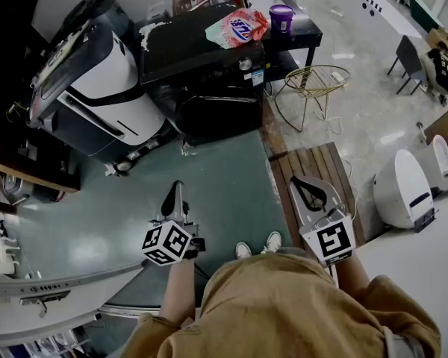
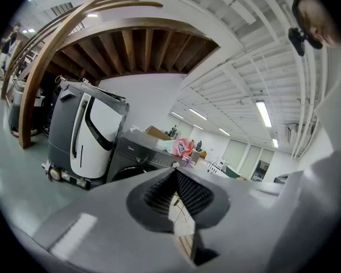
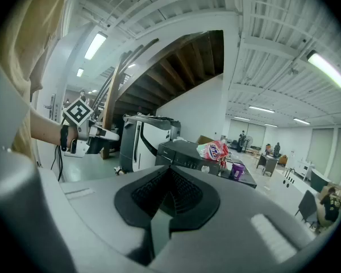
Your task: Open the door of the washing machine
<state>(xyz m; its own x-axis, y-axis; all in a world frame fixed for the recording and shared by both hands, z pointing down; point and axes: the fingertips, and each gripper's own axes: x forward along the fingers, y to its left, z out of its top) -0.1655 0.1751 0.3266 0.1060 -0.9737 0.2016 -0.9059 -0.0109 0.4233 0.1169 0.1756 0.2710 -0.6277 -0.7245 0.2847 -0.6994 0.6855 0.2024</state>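
A person is standing on a green floor, seen from above, holding the left gripper (image 1: 178, 188) and the right gripper (image 1: 297, 183) out at waist height, both tilting slightly downward toward the black washing machine (image 1: 209, 80). The machine is sitting well ahead of them, against the wall, so the pose is reading as an approach that is not yet touching anything. Each claw is showing its ribbed pads pressed together at the tips with nothing between them, probably because no grip is needed until the door is reached. A detergent bag (image 1: 239, 28) and a purple tub (image 1: 281, 17) are resting on the machine's lid. A large white and grey machine (image 1: 97, 95) is leaning just beside its left side. The round door (image 2: 131, 174) is looking shut, but it is dark and the left gripper's body is partly covering it. Its handle is too small to make out, and the front panel is blending into shadow in the head view
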